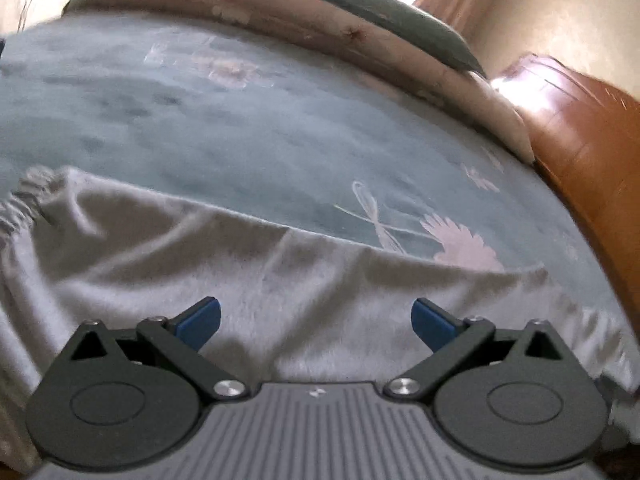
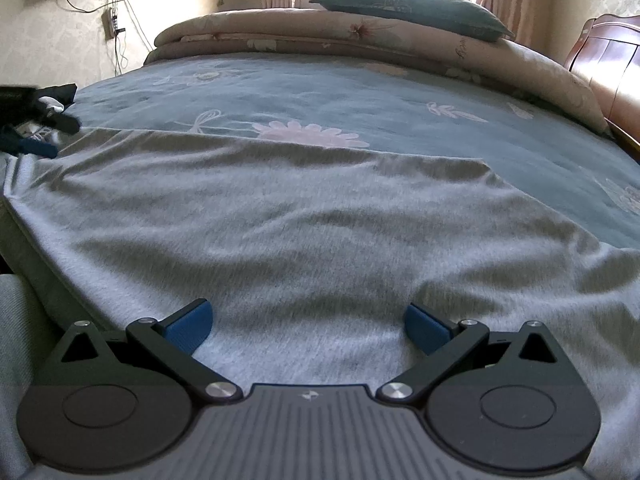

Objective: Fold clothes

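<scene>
grey garment flat, both grippers empty

the grey garment (image 2: 280,232) lay spread across the bed (image 2: 360,92), near its front edge. the left gripper (image 1: 316,320) hovered over it, jaws wide, gripping nothing. same for the right gripper (image 2: 306,322), jaws wide and empty. it looked like the pause before a fold; the next move likely called for pinching an edge and carrying it over.

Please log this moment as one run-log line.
left tongs: open, empty | right tongs: open, empty | grey garment: spread on bed, unfolded | stage: pre-grasp
</scene>
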Tool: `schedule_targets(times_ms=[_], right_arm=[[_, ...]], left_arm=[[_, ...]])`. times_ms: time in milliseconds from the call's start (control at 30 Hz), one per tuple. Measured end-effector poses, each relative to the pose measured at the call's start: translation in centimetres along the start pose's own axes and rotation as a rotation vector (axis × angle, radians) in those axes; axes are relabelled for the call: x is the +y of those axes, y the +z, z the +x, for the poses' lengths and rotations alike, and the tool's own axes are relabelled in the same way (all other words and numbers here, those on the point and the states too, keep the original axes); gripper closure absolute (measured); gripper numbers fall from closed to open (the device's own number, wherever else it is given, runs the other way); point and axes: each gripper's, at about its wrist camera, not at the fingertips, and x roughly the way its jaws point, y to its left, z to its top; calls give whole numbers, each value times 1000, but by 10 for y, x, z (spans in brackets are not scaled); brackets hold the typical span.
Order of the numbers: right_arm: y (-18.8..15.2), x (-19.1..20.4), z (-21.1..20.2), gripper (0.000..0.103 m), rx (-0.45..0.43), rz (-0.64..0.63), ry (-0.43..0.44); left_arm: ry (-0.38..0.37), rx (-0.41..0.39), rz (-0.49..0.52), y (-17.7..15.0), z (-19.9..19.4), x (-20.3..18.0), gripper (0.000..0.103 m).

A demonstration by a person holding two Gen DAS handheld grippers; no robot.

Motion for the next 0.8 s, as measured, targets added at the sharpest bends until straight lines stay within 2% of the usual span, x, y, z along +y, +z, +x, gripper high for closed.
schedule_targets(times_ms=[133,267,300,433,567,633,800], right_arm=[[0,1,0,0,2,0,-1],[-1,1,0,0,-5,2,-4],[-1,1,0,0,-6,2,-5],[-1,1,0,0,-10,3,-6],[-1,2,0,0,-9,3,-11],[-1,2,0,0,-6,2,-10],[0,1,0,0,-2,0,-8]], left_arm=[[20,13,-29,-12,3,10,2],[159,26,-49,-22,-12,21,2],[172,27,-50,-22,-15,25,2],[157,-3,-57,-13,-23,30,2],[63,-41,-47,1,-11,26,2],[43,-42,-53,7,2,28,2],[158,-29,-99,19,11,42,2]])
